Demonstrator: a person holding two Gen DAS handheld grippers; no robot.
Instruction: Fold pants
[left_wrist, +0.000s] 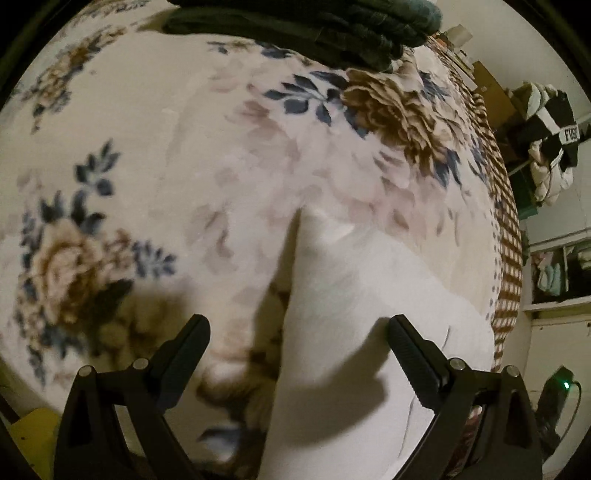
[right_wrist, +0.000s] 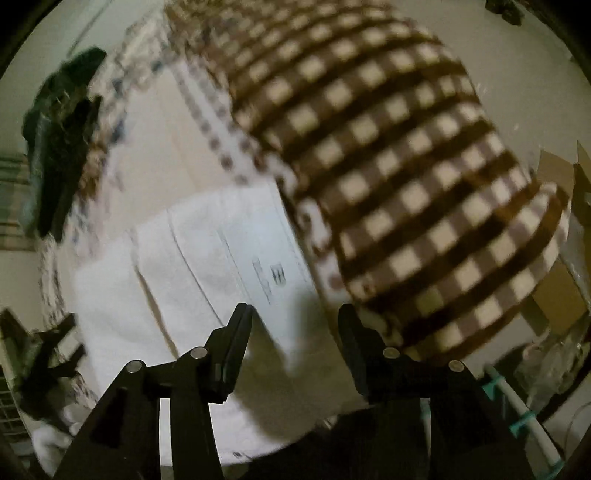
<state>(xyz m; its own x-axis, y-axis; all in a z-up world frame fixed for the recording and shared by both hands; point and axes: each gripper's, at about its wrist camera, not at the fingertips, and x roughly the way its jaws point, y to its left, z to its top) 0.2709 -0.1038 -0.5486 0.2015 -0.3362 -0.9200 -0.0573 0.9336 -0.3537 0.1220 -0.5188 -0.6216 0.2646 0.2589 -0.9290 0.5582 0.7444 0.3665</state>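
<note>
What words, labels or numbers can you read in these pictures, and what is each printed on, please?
Black-and-white garment beside the bed: a white patch bears dark letters, too distorted to read.
White pants: a small printed label with dark marks and lines of text, too blurred to read.
Nothing else carries legible text.

Two matte black handheld grippers

The left gripper (left_wrist: 298, 332) and right gripper (right_wrist: 295, 321) each had angular black linkage arms, round silver pivot pins, and ribbed black fingers (left_wrist: 406, 347).
</note>
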